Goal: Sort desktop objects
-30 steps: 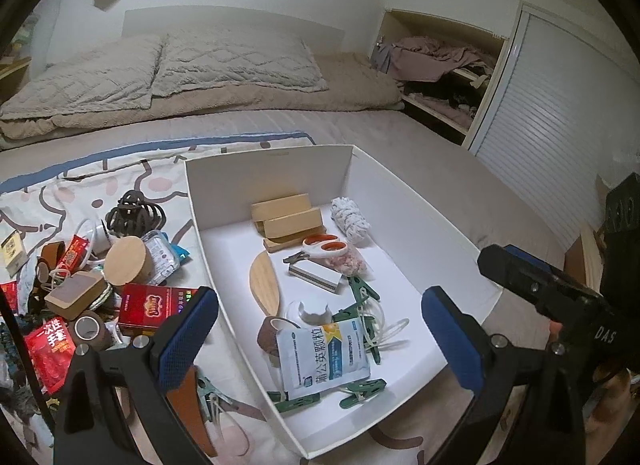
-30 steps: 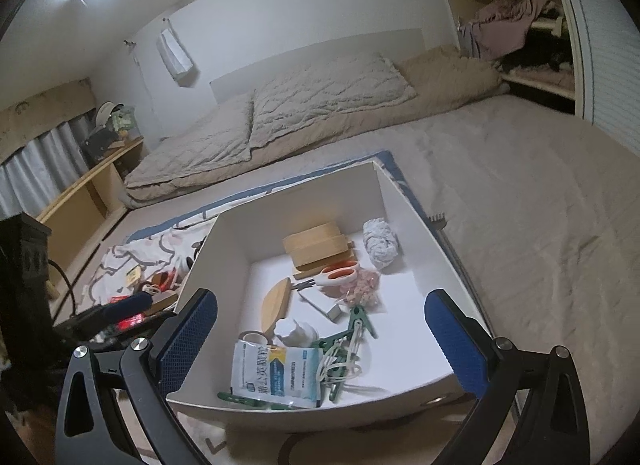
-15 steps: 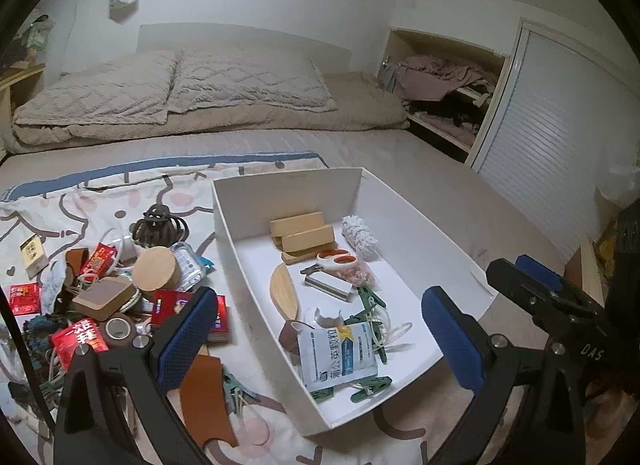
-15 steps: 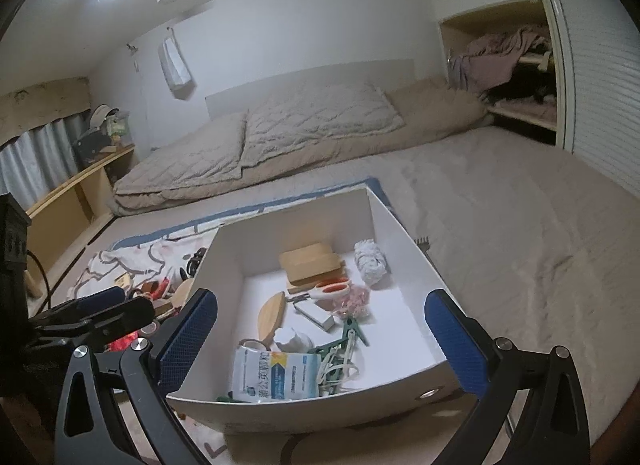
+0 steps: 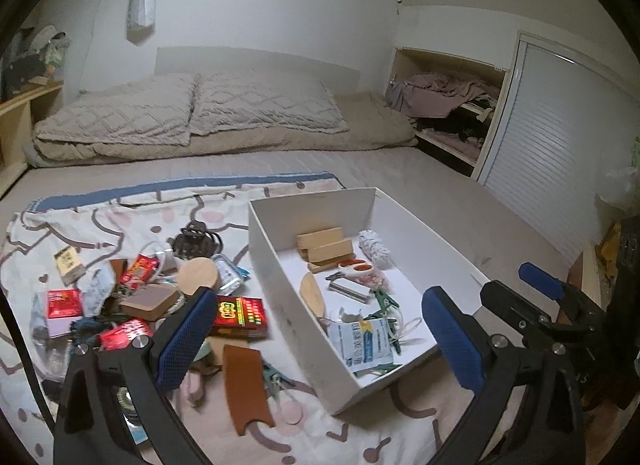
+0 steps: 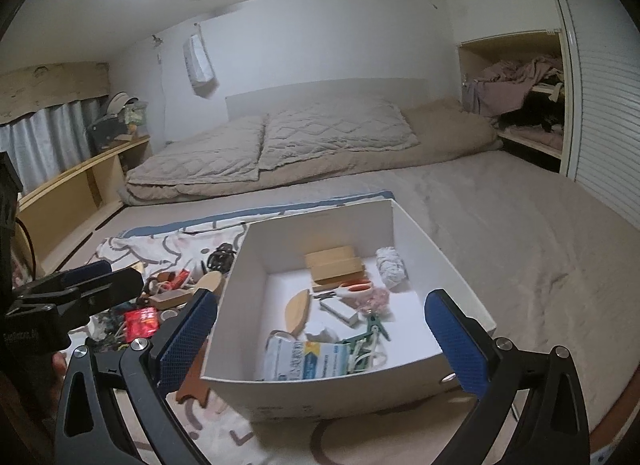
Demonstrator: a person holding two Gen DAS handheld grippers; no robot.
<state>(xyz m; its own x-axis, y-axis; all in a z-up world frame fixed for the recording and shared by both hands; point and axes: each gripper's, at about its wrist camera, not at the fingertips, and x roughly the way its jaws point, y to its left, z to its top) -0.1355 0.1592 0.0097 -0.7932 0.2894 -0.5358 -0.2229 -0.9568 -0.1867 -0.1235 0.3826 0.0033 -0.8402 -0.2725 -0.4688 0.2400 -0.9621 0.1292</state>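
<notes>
A white box [image 5: 280, 277] [image 6: 240, 285] sits on a patterned cloth on the bed. It holds wooden blocks [image 5: 324, 245], scissors [image 5: 354, 267], a white pouch [image 5: 362, 339], green clips and a wooden spatula. Left of the box lies a pile of loose items: a red box [image 5: 240, 313], a round wooden lid [image 5: 198, 273], a black hair claw [image 5: 196, 239], red packets and a brown leather piece [image 5: 244, 385]. My left gripper [image 5: 320, 339] hangs open above the box's near left wall, nothing between its fingers. My right gripper [image 6: 322, 339] is open over the box's near end, empty.
The cloth [image 5: 120, 209] covers the near part of the bed; pillows [image 5: 260, 105] lie at the head. An open closet shelf with clothes [image 5: 444, 97] and a slatted door [image 5: 560, 137] stand at the right. A wooden shelf [image 6: 80, 189] runs along the left wall.
Both grippers have pulled back and up from the box, so more of the cloth, the loose pile and the room shows. Both stayed open and empty.
</notes>
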